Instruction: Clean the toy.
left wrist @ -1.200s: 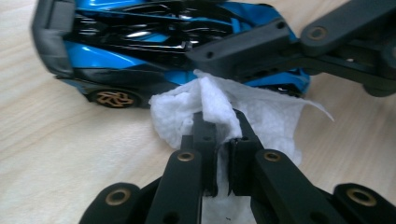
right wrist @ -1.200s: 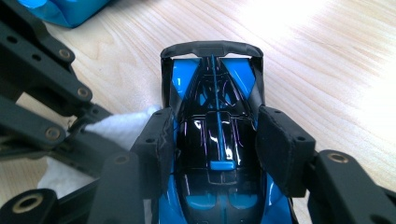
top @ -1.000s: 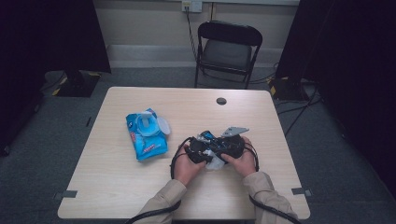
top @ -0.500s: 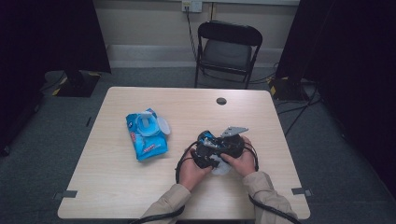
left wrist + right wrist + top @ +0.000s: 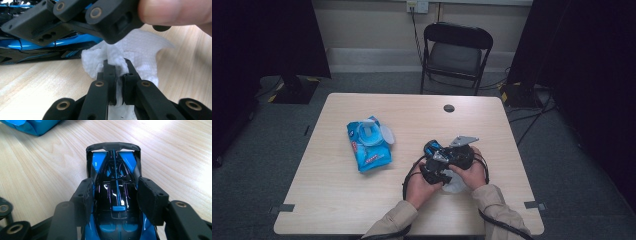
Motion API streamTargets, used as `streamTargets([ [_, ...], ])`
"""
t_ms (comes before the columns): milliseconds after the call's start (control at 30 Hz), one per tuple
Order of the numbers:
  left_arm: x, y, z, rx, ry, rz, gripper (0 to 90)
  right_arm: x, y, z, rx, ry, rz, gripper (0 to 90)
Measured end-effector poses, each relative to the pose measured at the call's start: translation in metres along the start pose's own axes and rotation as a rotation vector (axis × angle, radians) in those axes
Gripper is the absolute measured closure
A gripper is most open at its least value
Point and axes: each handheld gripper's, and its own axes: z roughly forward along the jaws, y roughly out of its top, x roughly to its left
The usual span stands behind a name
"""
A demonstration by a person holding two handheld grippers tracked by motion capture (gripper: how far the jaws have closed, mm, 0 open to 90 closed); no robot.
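Observation:
A black and blue toy car [image 5: 115, 202] sits between the pads of my right gripper [image 5: 116, 192], which is shut on its sides just above the table. My left gripper [image 5: 118, 66] is shut on a crumpled white wipe [image 5: 142, 47], pressed close beside the car [image 5: 37, 47] and under the right gripper's jaws. In the high view both hands meet right of the table's middle: left gripper [image 5: 435, 172], right gripper [image 5: 460, 156], the car's blue end [image 5: 432, 148] between them, the wipe [image 5: 455, 186] below.
A blue pack of wipes [image 5: 368, 145] with its lid flipped open lies on the left half of the wooden table [image 5: 337, 200]; it also appears at the right gripper view's top left as the pack [image 5: 32, 126]. A folding chair [image 5: 456, 52] stands behind the table. A dark cable hole [image 5: 449, 108] is near the far edge.
My left hand has slid a little to the right with the wipe, closer against the car. The right hand and the car have stayed put.

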Motion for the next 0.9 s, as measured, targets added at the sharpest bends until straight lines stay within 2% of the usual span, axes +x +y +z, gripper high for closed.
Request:
streamTargets([
  [167,0.001,-0.002,-0.010,-0.013,-0.010,0.004,84.2,0.000,-0.001,0.000,-0.008,0.001,0.010,47.5],
  [267,0.002,-0.004,-0.014,-0.017,-0.004,0.019,83.7,0.001,-0.001,0.000,-0.010,-0.006,0.005,47.2],
  [367,0.003,-0.005,-0.018,-0.001,-0.010,0.026,83.1,0.001,-0.001,0.000,-0.005,-0.005,0.005,47.1],
  [433,0.002,-0.006,-0.020,-0.006,-0.017,0.027,82.3,0.002,-0.001,0.000,-0.002,-0.005,-0.013,44.6],
  [500,0.001,-0.008,-0.021,-0.011,-0.017,0.030,81.9,0.002,-0.001,0.000,-0.005,-0.002,-0.014,43.4],
  [633,0.000,-0.011,-0.022,-0.007,-0.023,0.032,80.6,0.003,-0.002,0.000,-0.026,0.021,-0.006,35.0],
  [667,-0.001,-0.011,-0.023,-0.009,-0.021,0.035,79.3,0.004,0.000,-0.002,-0.046,0.024,-0.004,34.6],
  [733,-0.001,-0.011,-0.023,-0.005,-0.022,0.035,79.3,0.004,0.001,-0.004,-0.050,0.029,-0.007,34.9],
  [900,-0.001,-0.012,-0.025,-0.009,-0.020,0.038,77.4,0.003,0.005,-0.014,-0.035,0.033,-0.033,35.6],
])
